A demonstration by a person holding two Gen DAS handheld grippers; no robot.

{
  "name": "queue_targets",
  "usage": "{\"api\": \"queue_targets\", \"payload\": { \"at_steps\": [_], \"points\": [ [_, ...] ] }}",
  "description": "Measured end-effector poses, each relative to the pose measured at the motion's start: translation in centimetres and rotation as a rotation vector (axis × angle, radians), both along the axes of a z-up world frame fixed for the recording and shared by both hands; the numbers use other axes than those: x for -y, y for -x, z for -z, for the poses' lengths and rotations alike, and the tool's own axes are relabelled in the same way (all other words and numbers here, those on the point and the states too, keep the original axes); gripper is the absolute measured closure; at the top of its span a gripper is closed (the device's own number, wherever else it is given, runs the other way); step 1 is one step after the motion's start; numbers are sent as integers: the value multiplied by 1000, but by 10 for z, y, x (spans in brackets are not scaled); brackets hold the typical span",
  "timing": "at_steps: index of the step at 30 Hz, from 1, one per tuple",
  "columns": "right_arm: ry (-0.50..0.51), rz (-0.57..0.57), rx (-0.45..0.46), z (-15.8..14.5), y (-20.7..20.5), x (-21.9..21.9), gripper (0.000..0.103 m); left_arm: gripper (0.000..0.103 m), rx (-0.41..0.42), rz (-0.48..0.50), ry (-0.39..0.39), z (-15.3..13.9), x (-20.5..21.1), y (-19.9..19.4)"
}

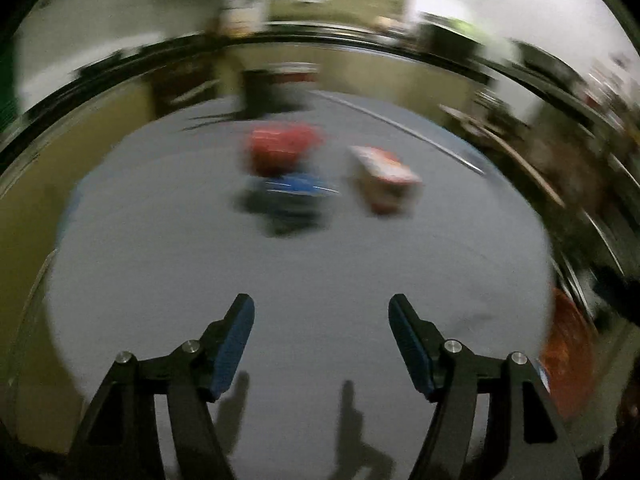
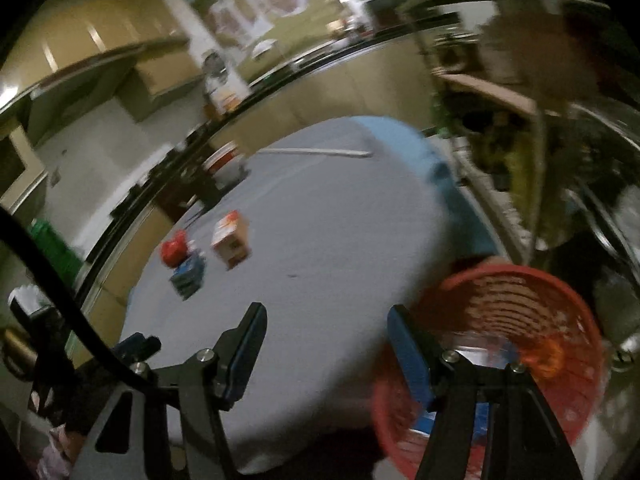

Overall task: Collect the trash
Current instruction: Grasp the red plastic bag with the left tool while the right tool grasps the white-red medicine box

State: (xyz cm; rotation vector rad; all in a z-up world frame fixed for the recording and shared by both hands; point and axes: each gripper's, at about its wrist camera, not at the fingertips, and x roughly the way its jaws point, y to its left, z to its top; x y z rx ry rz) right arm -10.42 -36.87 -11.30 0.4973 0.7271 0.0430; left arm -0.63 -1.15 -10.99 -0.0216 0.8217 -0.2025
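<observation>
Left hand-held gripper and right hand-held gripper: jaws apart, empty. Red basket off the bench edge holds some trash. Left on bench: red wrapper, blue pack, carton.

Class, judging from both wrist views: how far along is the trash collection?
Partly done: the red basket already holds some items. In hand: nothing; the left claw and right claw are both open. Left on the table: a red wrapper, blue packet and small carton.
</observation>
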Motion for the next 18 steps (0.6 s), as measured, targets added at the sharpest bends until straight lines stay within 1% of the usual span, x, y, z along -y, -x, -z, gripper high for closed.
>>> {"api": "queue_targets", "payload": {
  "at_steps": [2,5,10,12,15,18],
  "points": [
    [10,-48,-10,-5,-23,-20,36,31,1,-69,15,-5,-25,-17],
    [36,-126,-30,-8,-66,-56,36,28,-3,-114,34,-12,-41,-43],
    [46,-223,-85,-1,-134,-99,36,27,-24,-53,60,-24,-40,-95],
    [45,-241,-99,2,-156,-109,36,27,-35,-39,60,-29,-36,-121],
    [47,-249,-116,6,-195,-121,36,27,-25,16,66,-34,-28,-154],
    [58,-254,-135,10,-222,-129,36,27,-59,81,93,-29,-20,-181]
  ]
}}
